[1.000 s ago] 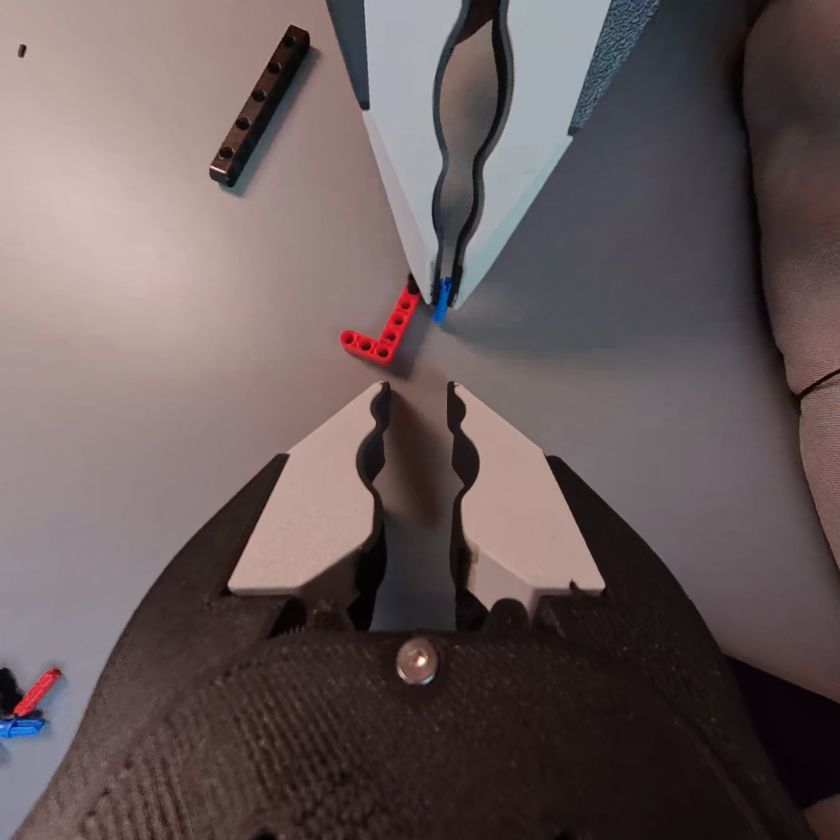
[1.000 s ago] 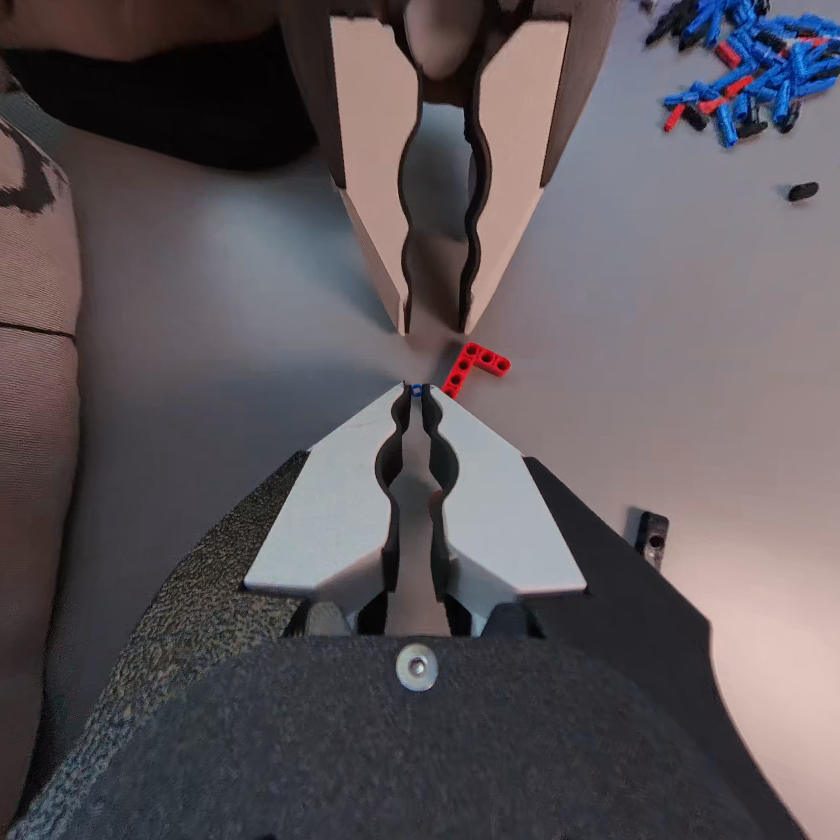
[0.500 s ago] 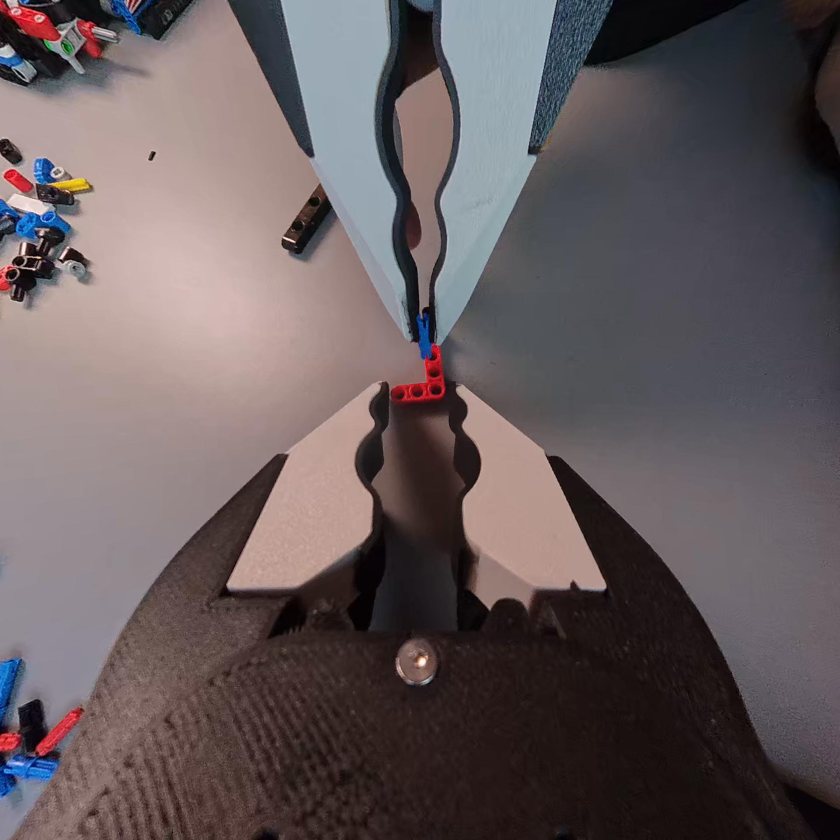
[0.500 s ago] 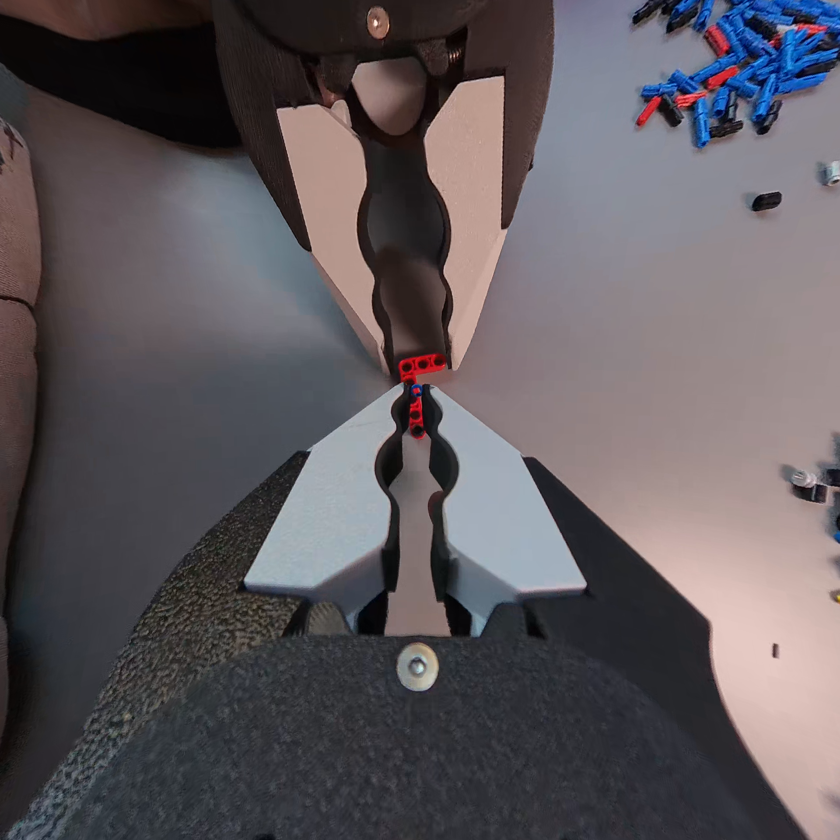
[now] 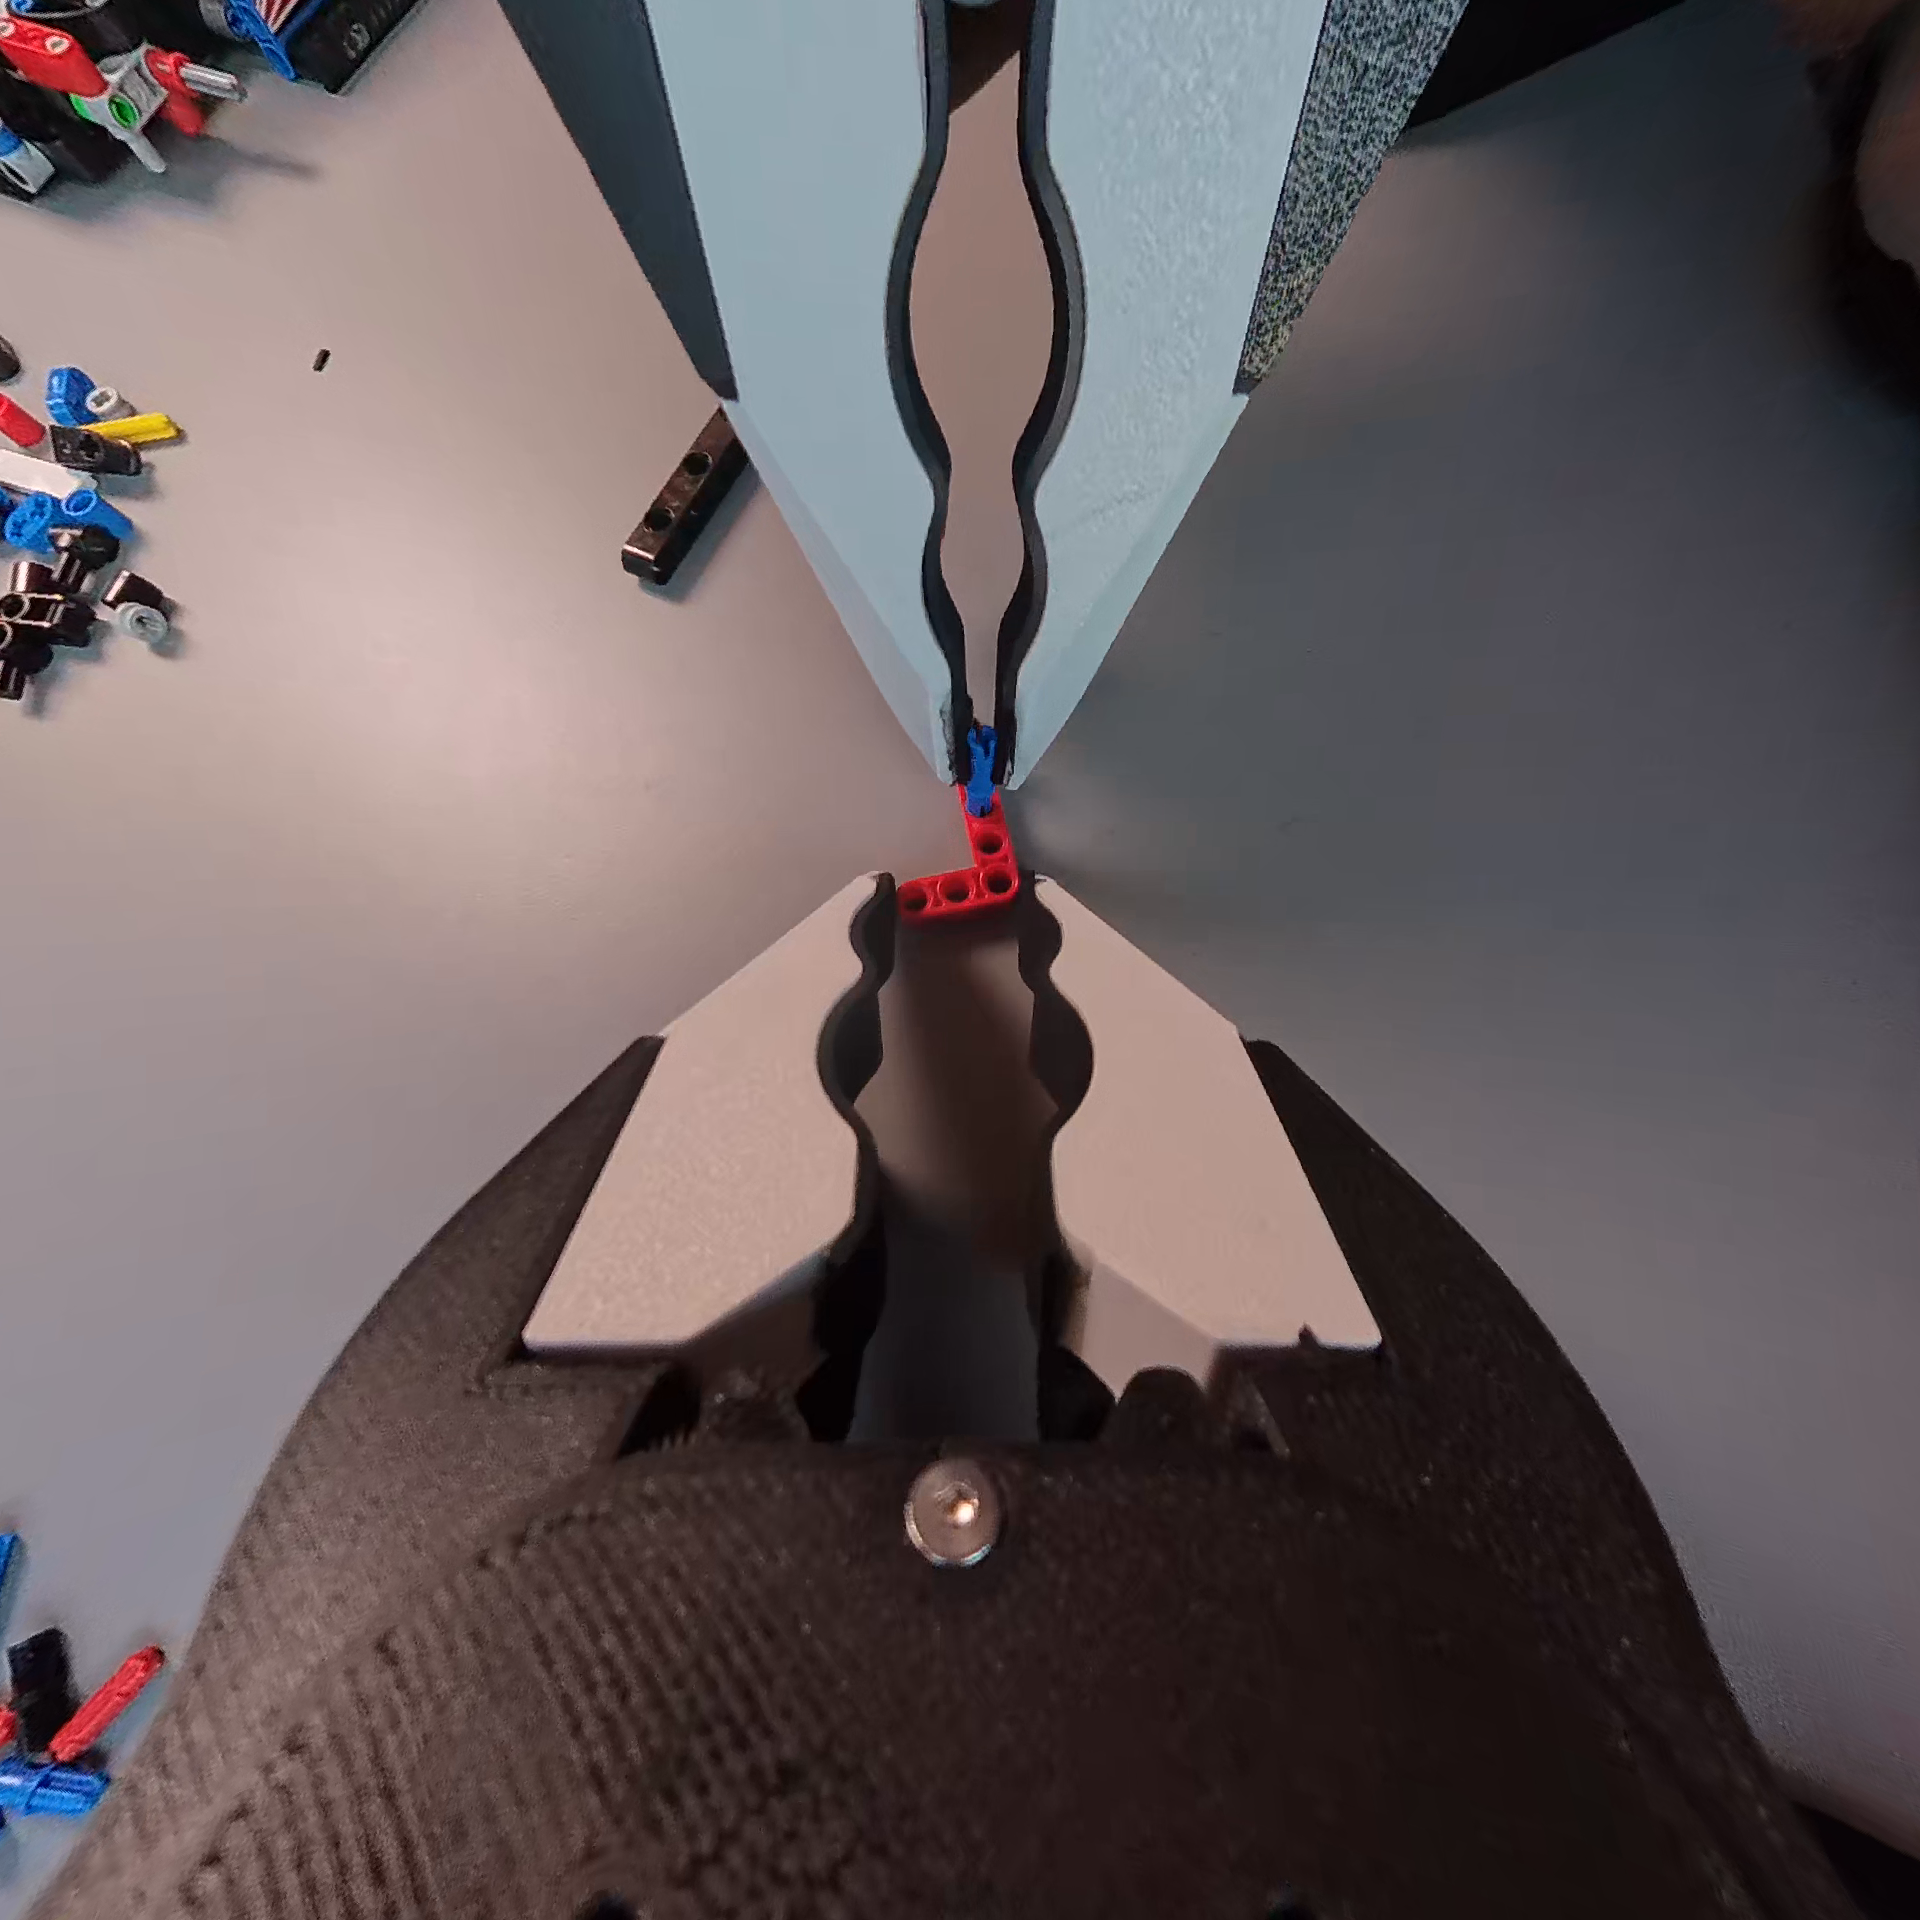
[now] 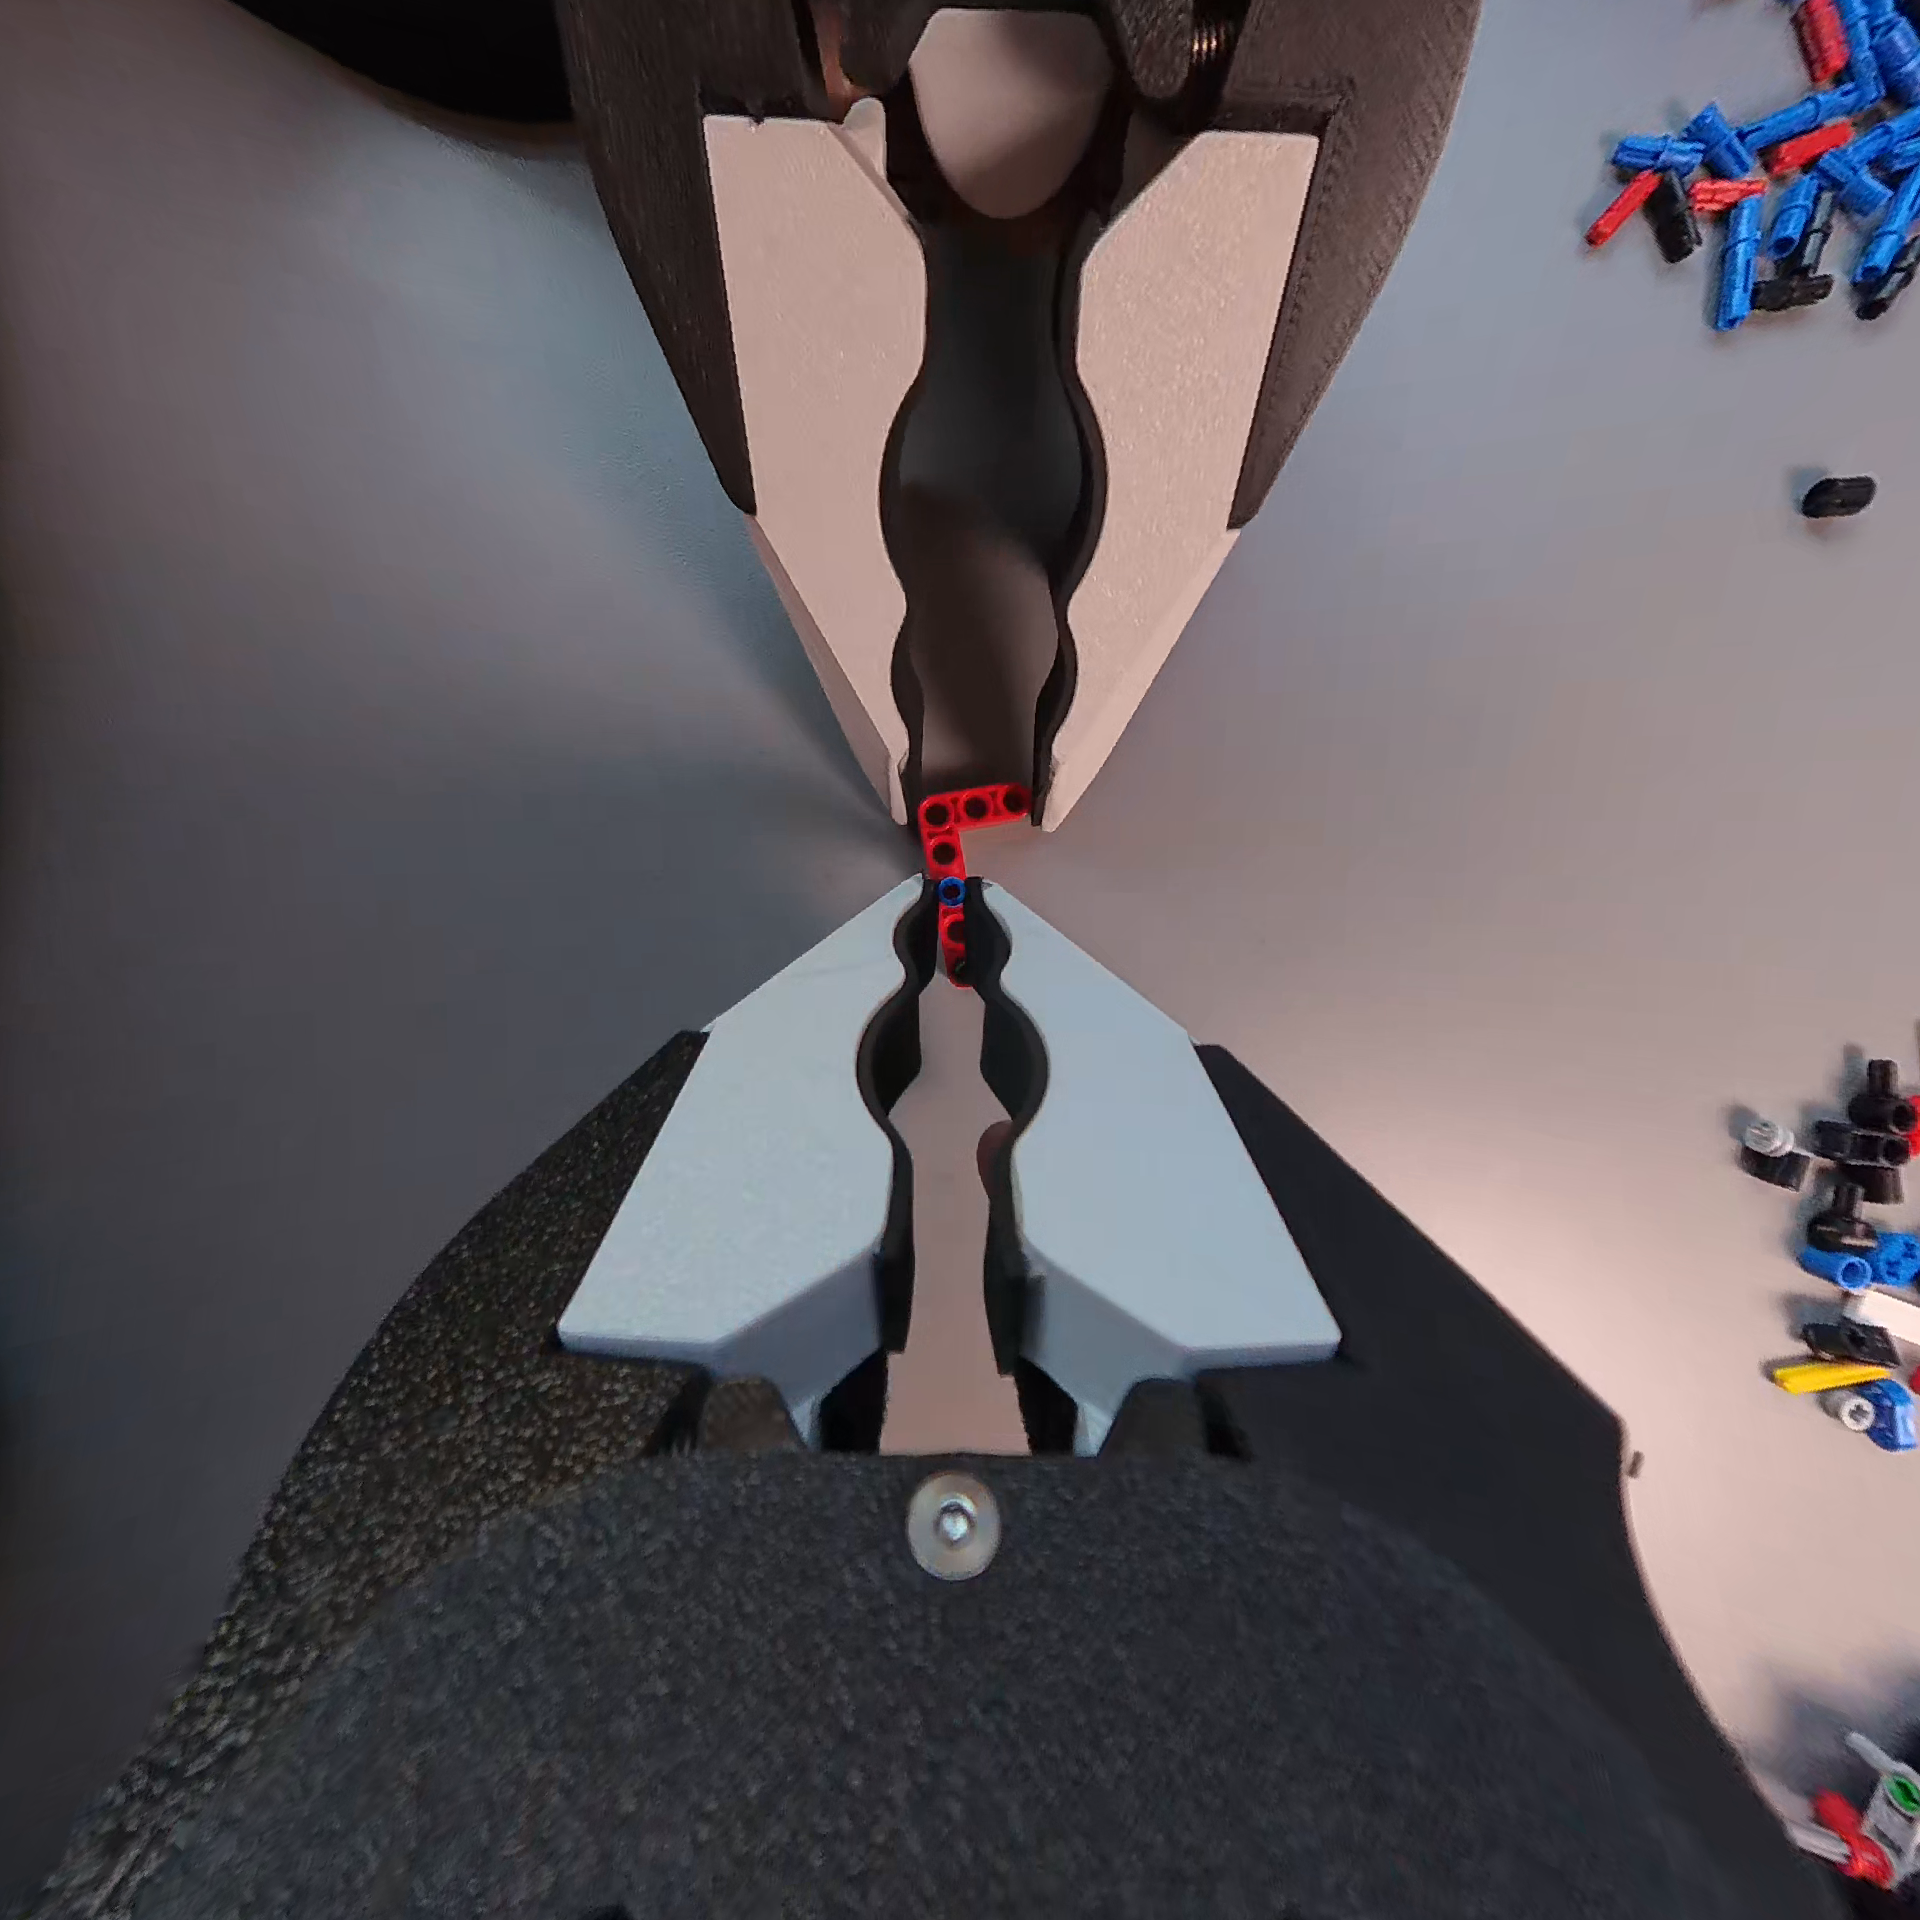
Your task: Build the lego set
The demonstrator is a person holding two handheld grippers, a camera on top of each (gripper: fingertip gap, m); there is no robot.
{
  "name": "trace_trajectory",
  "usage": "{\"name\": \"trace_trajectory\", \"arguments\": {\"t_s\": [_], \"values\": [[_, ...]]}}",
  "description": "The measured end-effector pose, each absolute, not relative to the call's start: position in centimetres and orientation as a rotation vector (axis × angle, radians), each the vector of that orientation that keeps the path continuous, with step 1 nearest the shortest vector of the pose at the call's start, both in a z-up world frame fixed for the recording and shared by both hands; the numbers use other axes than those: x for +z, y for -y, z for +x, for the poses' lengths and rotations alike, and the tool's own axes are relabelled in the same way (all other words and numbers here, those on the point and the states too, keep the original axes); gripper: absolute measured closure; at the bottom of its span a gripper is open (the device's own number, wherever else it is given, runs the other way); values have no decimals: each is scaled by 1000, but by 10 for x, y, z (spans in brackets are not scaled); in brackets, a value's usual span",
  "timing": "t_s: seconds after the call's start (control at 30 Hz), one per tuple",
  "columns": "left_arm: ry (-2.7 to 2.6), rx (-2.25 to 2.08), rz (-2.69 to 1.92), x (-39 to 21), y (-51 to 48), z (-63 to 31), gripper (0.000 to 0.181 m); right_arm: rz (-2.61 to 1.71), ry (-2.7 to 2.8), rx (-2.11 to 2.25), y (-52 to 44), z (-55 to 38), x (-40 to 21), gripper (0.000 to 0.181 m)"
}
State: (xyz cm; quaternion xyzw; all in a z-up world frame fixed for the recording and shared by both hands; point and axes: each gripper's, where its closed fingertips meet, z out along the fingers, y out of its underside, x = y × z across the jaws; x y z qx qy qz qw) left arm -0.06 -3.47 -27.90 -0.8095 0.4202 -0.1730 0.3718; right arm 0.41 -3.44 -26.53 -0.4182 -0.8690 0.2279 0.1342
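The right hand-held gripper is clamped on a blue pin, at a hole in the red L-shaped piece on the table. The left hand-held gripper, jaws apart, brackets the piece's short leg — likely steadying it. Next: press the pin straight in.

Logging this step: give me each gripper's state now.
Left gripper: open, its tips either side of the red L-shaped piece.
Right gripper: shut on the blue pin.

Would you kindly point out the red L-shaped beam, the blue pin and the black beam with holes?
red L-shaped beam point(image 5: 961, 891): left wrist view, on its short arm.
blue pin point(image 5: 980, 750): left wrist view, on its shaft.
black beam point(image 5: 681, 509): left wrist view, on its visible end.
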Motion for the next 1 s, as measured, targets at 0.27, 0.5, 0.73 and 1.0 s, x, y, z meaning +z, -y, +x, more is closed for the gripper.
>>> {"name": "trace_trajectory", "arguments": {"t_s": [0.27,0.5,0.73,1.0], "values": [[-1065,-459,-2074,-279,35,-1,159,-1153,2598,571,34,5,-267,179],[-1058,-465,-2078,-279,35,-1,159,-1058,2694,510,36,5,-268,179],[-1054,-461,-2063,-279,34,2,159,-1020,2743,546,39,3,-274,180],[-1056,-475,-2058,-278,35,1,154,-1273,2353,1194,40,-7,-248,179]]}}
